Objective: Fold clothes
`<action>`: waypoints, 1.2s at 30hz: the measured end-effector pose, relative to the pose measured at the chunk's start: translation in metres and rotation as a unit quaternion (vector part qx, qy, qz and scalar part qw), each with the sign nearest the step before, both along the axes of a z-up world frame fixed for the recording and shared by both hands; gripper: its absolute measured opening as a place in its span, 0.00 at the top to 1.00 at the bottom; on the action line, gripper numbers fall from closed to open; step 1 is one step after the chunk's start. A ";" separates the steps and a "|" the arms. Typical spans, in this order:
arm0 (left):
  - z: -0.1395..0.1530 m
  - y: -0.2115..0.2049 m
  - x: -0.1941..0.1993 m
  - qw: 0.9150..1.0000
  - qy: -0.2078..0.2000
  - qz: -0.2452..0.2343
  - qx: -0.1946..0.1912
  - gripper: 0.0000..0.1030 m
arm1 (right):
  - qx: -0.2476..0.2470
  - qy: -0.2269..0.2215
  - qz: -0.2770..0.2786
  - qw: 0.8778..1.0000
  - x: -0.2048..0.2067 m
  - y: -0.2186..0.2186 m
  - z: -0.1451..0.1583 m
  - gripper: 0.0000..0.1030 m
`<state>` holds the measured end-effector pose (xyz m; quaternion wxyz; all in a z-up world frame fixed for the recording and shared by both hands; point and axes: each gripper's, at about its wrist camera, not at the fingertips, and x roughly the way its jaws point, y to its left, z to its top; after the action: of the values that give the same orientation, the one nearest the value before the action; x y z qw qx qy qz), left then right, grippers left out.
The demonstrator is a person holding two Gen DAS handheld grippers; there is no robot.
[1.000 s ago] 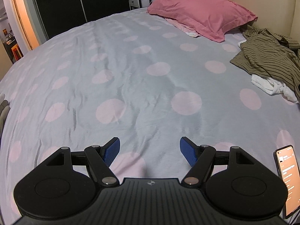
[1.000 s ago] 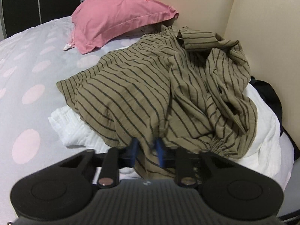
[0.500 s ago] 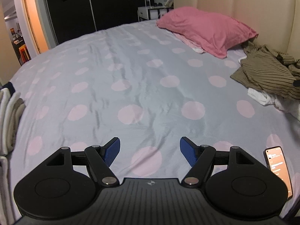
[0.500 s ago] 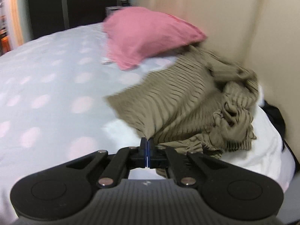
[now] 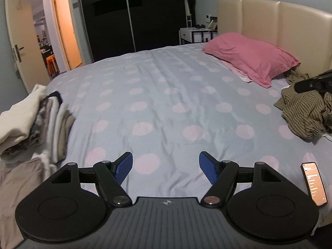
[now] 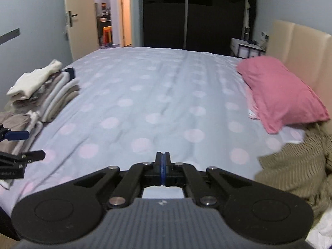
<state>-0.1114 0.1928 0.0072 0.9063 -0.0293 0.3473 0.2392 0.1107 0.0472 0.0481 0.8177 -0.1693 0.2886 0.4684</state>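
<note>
An olive striped garment (image 5: 305,112) lies crumpled at the bed's right side near the headboard. In the right wrist view the same garment (image 6: 294,172) lies right of my right gripper (image 6: 162,161). That gripper is shut, pad against pad, and no cloth shows between the tips. It also shows as a dark bar (image 5: 311,84) just above the garment. My left gripper (image 5: 166,167) hangs open over the spotted sheet (image 5: 166,103) with nothing between its fingers. It appears again at the left edge of the right wrist view (image 6: 27,145).
A stack of folded clothes (image 5: 35,120) sits at the bed's left edge. A pink pillow (image 5: 253,60) leans by the beige headboard (image 5: 280,25). A phone (image 5: 314,183) lies near the front right. White cloth (image 6: 319,232) shows under the striped garment. An open door (image 6: 83,27) and dark wardrobe stand beyond.
The right gripper's jaws closed at the striped garment's edge, then it swung left so the garment now lies off to its right. The left gripper drew back, bringing the folded stack into view.
</note>
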 end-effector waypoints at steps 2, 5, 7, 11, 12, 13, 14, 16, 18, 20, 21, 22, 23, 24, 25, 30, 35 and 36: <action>-0.002 0.006 -0.009 1.000 0.004 0.005 0.000 0.32 | -0.008 0.001 -0.015 1.000 -0.001 0.005 -0.003 0.98; -0.007 0.016 -0.017 1.000 0.009 0.011 -0.001 0.32 | -0.022 0.000 -0.052 0.998 0.013 -0.002 -0.014 0.96; -0.011 0.023 -0.021 1.000 0.012 0.017 -0.003 0.32 | -0.033 0.002 -0.082 0.996 0.031 -0.014 -0.024 0.92; -0.024 0.035 -0.021 0.999 0.020 0.023 -0.013 0.32 | -0.057 0.005 -0.156 0.986 0.070 -0.054 -0.049 0.56; -0.028 0.037 -0.020 0.999 0.022 0.023 -0.016 0.32 | -0.062 0.009 -0.178 0.982 0.081 -0.066 -0.056 0.56; -0.031 0.039 -0.018 0.999 0.024 0.023 -0.019 0.32 | -0.067 0.015 -0.200 0.977 0.093 -0.078 -0.064 0.55; -0.035 0.041 -0.016 0.999 0.026 0.022 -0.021 0.32 | -0.072 0.019 -0.219 0.973 0.102 -0.088 -0.072 0.51; -0.041 0.045 -0.012 0.999 0.030 0.022 -0.027 0.32 | -0.085 0.022 -0.248 0.965 0.120 -0.107 -0.089 0.36; -0.050 0.050 -0.008 0.998 0.039 0.025 -0.034 0.32 | -0.099 0.020 -0.263 0.959 0.135 -0.121 -0.106 0.20; -0.059 0.054 -0.003 0.998 0.049 0.028 -0.042 0.32 | -0.118 0.018 -0.267 0.956 0.147 -0.123 -0.125 0.20; -0.063 0.056 -0.001 0.997 0.053 0.030 -0.046 0.32 | -0.130 0.016 -0.266 0.955 0.154 -0.124 -0.135 0.20; -0.068 0.058 0.002 0.997 0.058 0.032 -0.050 0.32 | -0.142 0.014 -0.265 0.954 0.161 -0.124 -0.145 0.20; -0.072 0.060 0.004 0.996 0.063 0.034 -0.054 0.32 | -0.155 0.009 -0.259 0.953 0.167 -0.122 -0.156 0.20; -0.077 0.062 0.006 0.995 0.068 0.035 -0.058 0.32 | -0.167 0.002 -0.249 0.954 0.172 -0.120 -0.166 0.20; -0.081 0.063 0.008 0.995 0.073 0.035 -0.060 0.32 | -0.179 -0.003 -0.239 0.955 0.175 -0.119 -0.175 0.20; -0.101 0.066 0.020 0.992 0.097 0.032 -0.072 0.32 | -0.233 -0.034 -0.208 0.949 0.194 -0.105 -0.214 0.23; -0.113 0.066 0.026 0.990 0.110 0.026 -0.087 0.32 | -0.240 -0.029 -0.228 0.943 0.205 -0.107 -0.224 0.76; -0.112 0.065 0.026 0.990 0.110 0.026 -0.087 0.32 | -0.237 -0.027 -0.230 0.943 0.203 -0.107 -0.222 0.80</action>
<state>-0.0854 0.2575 -0.1052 0.8502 -0.0910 0.4633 0.2328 0.3137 -0.0603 -0.1735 0.8469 -0.3000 0.4001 0.1805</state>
